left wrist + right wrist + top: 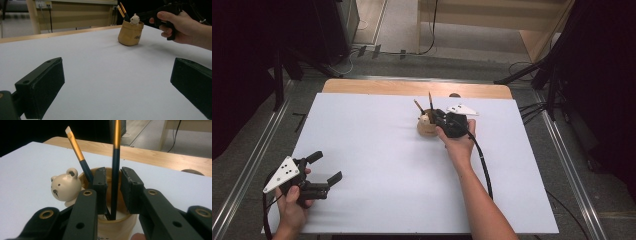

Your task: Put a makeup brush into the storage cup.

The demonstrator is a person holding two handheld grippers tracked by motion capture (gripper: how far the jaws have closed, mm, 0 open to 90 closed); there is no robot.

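Note:
A tan cup [427, 127] stands on the white table right of centre, with a small cream bear figure [63, 186] on its rim. Two blue-and-gold paintbrushes stand in it: a tilted brush [76, 150] and an upright brush [115, 170]. My right gripper [114, 173] hangs over the cup mouth. The upright brush runs between its pads with a thin gap on each side, so the jaws are open. My left gripper [327, 167] rests near the front left corner, wide open with nothing in it, and looks toward the cup [130, 33].
A white sheet [372, 150] covers the table, and a bare wooden strip [412, 87] shows along the far edge. Metal rails [247, 170] run along both sides. Cables lie on the floor behind, and a wooden bench [75, 15] stands beyond the table.

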